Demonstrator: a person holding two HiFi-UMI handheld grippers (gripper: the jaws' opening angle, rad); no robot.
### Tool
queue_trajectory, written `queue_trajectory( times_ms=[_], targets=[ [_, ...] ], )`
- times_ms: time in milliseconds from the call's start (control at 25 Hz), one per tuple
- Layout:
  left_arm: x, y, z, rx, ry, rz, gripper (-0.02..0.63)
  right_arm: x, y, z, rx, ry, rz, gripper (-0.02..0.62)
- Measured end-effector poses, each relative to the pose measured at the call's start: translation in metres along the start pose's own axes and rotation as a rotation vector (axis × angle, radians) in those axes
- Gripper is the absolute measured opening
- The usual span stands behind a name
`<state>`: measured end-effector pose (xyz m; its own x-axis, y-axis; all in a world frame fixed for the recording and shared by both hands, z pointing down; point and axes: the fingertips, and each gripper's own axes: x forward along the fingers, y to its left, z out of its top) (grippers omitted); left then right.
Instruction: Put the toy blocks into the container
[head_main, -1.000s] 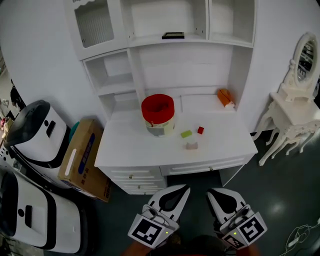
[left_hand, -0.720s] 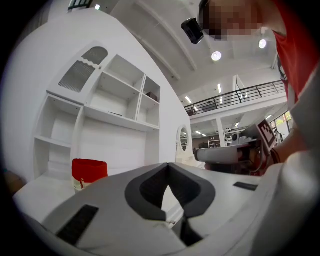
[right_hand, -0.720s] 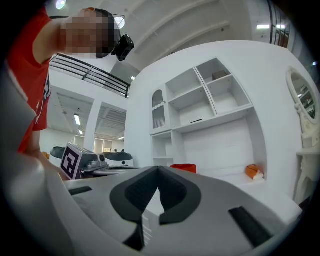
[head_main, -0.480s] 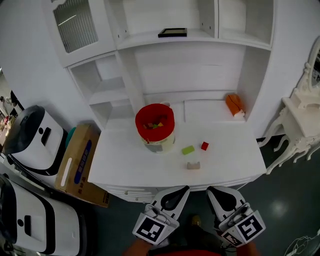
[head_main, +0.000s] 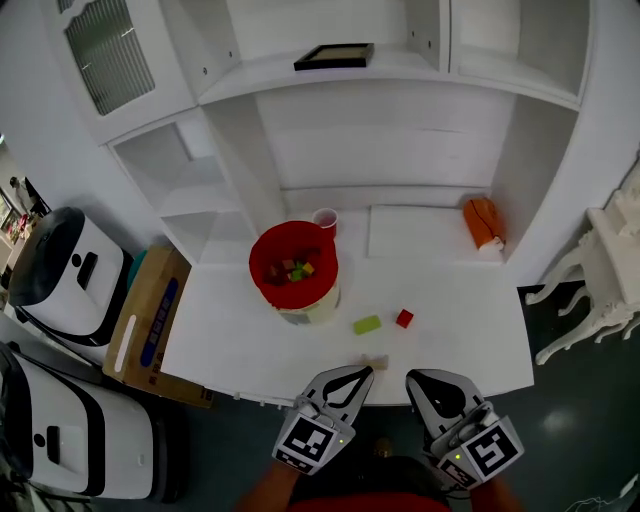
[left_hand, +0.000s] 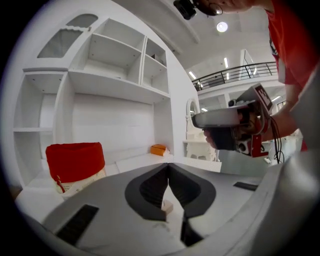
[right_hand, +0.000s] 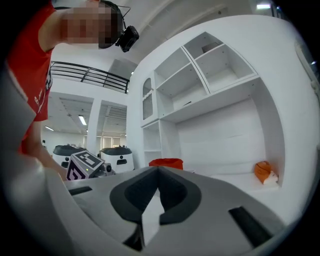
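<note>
Left gripper (head_main: 364, 372) and right gripper (head_main: 413, 377) hover closed, empty, the beige block (head_main: 375, 362) at the left's one o'clock likely light, rigid, best pinched across flat faces

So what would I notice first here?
The red tub stands out on the white desk, left of centre, with coloured blocks already inside. A green block and a red block lie loose to its right. At the bottom edge the left gripper and right gripper hover with jaws shut, a tan block just ahead of the left one.
</note>
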<state>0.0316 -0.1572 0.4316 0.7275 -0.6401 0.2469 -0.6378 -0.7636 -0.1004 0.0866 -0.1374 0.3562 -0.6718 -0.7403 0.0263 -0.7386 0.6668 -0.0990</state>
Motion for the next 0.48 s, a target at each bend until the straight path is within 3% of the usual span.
queue_trajectory(
  times_ms=[200,480],
  targets=[
    [0.034,0.012,-0.041,0.051,0.161,-0.066,0.044,0.014,-0.023,-0.013,0.021,0.031,-0.017,0.020],
    [0.063,0.009,-0.114,0.207,0.453,-0.226,0.221,0.028,-0.040,-0.026,0.054,0.052,-0.059,0.020]
  ],
)
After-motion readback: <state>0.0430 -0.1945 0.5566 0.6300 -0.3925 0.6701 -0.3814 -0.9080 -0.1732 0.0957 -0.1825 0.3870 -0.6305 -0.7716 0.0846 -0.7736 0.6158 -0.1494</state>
